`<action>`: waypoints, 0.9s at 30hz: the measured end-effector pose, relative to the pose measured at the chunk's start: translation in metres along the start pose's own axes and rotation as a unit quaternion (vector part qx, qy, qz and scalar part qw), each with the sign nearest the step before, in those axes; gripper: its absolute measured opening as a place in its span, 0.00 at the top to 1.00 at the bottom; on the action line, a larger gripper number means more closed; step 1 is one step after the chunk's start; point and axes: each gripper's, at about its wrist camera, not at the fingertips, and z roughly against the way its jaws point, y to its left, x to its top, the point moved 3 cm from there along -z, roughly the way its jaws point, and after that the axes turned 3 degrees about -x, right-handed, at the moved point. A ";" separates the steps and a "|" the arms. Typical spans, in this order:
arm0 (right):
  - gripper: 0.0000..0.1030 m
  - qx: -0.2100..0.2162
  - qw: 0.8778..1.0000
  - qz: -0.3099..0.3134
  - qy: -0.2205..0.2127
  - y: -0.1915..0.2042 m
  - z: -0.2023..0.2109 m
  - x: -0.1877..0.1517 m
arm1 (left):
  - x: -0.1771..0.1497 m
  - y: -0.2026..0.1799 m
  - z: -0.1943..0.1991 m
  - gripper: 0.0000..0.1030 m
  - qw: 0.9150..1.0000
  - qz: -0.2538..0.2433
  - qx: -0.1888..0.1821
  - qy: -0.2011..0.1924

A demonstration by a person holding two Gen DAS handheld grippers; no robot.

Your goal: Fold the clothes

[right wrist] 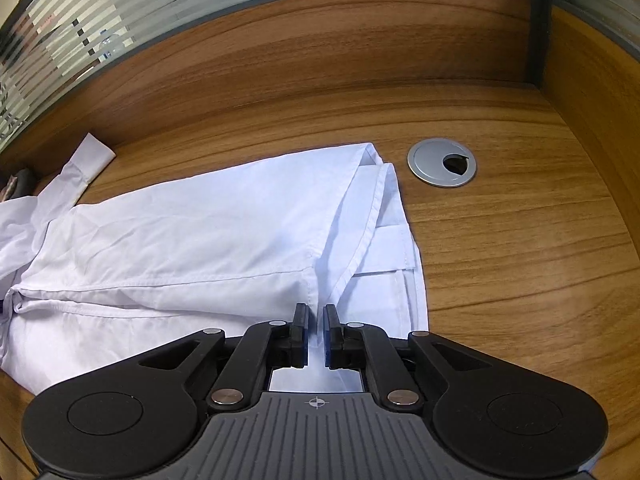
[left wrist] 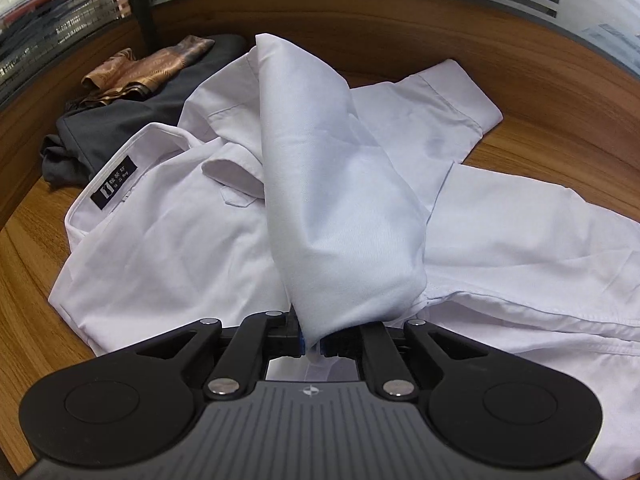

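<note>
A white short-sleeved shirt [left wrist: 168,248] lies spread on the wooden desk [left wrist: 560,152], collar with a black label [left wrist: 114,187] at the left. My left gripper [left wrist: 313,344] is shut on a fold of the shirt, a sleeve [left wrist: 332,200] that rises from the jaws and drapes over the body. In the right wrist view the shirt's lower part [right wrist: 192,232] lies flat, hem toward the right. My right gripper [right wrist: 316,320] is shut on a seam fold of the shirt near the hem, low over the cloth.
A dark grey garment [left wrist: 132,120] with a brown patterned cloth [left wrist: 148,68] on it lies at the desk's far left. A silver cable grommet [right wrist: 442,163] sits right of the hem. Wooden partition walls with frosted glass [right wrist: 280,52] enclose the desk.
</note>
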 end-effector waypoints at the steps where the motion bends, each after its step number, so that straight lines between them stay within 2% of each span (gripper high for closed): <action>1: 0.91 0.000 1.000 0.000 0.001 0.000 0.001 0.000 | 0.000 0.001 0.000 0.93 1.000 0.002 0.000 -0.001; 7: 0.89 -0.008 1.000 0.000 -0.012 0.002 0.015 0.018 | 0.000 0.007 0.003 0.81 1.000 0.013 -0.003 -0.006; 8: 0.87 -0.010 1.000 -0.002 -0.015 0.001 0.017 0.023 | 0.000 0.007 0.004 0.80 1.000 0.011 -0.003 -0.006; 10: 0.77 -0.009 1.000 -0.004 -0.024 0.001 0.019 0.031 | 0.000 0.007 0.005 0.80 1.000 0.006 -0.003 -0.006; 13: 0.74 -0.011 1.000 -0.015 -0.024 -0.003 0.011 0.043 | 0.001 0.006 0.005 0.80 1.000 0.001 -0.002 -0.004; 17: 0.70 -0.003 0.997 -0.074 0.008 -0.019 -0.016 0.051 | 0.002 0.005 0.004 0.79 1.000 -0.002 0.002 -0.001; 23: 0.70 0.057 0.984 -0.162 0.053 -0.033 -0.039 0.053 | 0.002 0.006 0.004 0.74 1.000 0.005 0.007 0.000; 27: 0.70 0.084 0.975 -0.186 0.084 -0.037 -0.043 0.049 | 0.002 0.006 0.004 0.74 1.000 0.009 0.008 0.003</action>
